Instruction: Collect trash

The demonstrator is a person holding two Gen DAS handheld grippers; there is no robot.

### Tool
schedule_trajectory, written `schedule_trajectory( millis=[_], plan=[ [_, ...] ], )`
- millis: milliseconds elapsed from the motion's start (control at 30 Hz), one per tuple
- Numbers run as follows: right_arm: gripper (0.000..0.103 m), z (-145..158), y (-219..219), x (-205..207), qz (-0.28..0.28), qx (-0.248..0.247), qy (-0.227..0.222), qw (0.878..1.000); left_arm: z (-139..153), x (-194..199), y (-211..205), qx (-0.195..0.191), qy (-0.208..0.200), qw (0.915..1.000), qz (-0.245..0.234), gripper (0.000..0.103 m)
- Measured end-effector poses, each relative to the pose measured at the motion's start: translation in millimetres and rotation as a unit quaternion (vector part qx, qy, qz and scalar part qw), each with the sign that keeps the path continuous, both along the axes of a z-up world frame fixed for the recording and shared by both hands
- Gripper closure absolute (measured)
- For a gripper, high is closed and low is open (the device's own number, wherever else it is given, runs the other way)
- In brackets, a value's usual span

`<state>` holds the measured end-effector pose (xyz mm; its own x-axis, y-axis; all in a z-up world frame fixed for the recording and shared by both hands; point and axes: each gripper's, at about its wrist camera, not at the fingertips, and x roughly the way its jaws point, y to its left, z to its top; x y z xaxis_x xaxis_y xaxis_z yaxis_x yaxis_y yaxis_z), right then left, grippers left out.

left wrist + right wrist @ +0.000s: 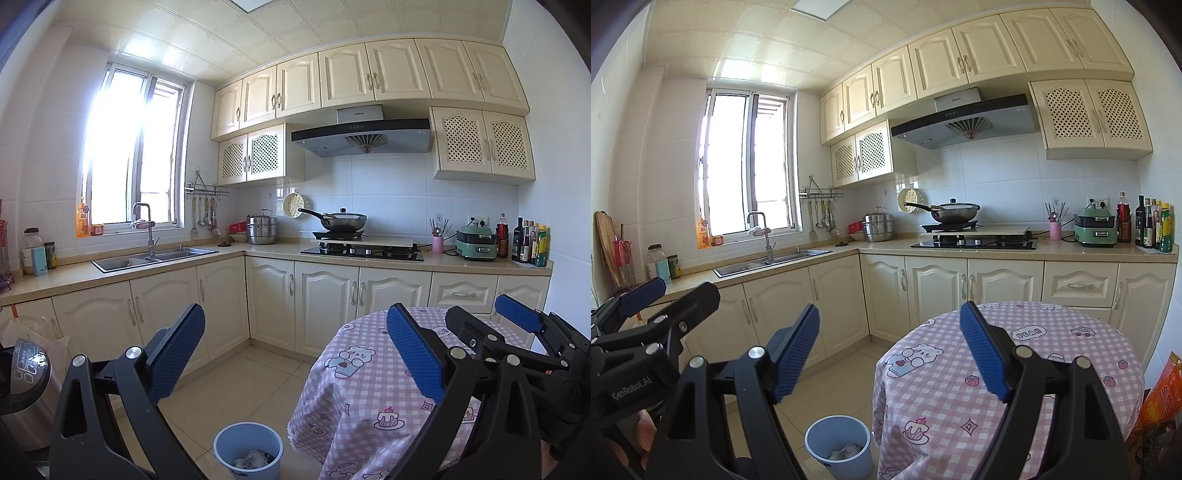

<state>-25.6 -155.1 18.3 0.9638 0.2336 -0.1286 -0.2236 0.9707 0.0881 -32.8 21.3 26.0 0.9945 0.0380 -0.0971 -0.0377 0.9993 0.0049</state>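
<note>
A light blue trash bin (pixel 248 449) stands on the tiled floor left of the round table, with crumpled paper trash (pixel 253 459) inside; it also shows in the right wrist view (pixel 837 446) with the trash (pixel 846 451) in it. My left gripper (pixel 295 354) is open and empty, held above the bin and the table's left edge. My right gripper (pixel 889 350) is open and empty, held above the table edge. The right gripper shows at the right of the left wrist view (pixel 476 325). The left gripper shows at the left of the right wrist view (pixel 676 291).
A round table with a pink checked cloth (pixel 373 387) fills the lower right (pixel 1034 369). Cream cabinets, a sink (pixel 155 256) and a stove (pixel 364 251) run along the walls. A rice cooker (pixel 26 373) sits at the left. An orange bag (pixel 1161 398) stands at the right.
</note>
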Motion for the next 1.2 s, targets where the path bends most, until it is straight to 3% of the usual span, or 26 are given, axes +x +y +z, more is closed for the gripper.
schedule_trajectory(
  millis=[1200],
  plan=[
    [0.025, -10, 1, 2, 0.002, -0.002, 0.005, 1.000, -6, -1, 10, 0.001, 0.006, 1.0000, 0.003, 0.008]
  ],
)
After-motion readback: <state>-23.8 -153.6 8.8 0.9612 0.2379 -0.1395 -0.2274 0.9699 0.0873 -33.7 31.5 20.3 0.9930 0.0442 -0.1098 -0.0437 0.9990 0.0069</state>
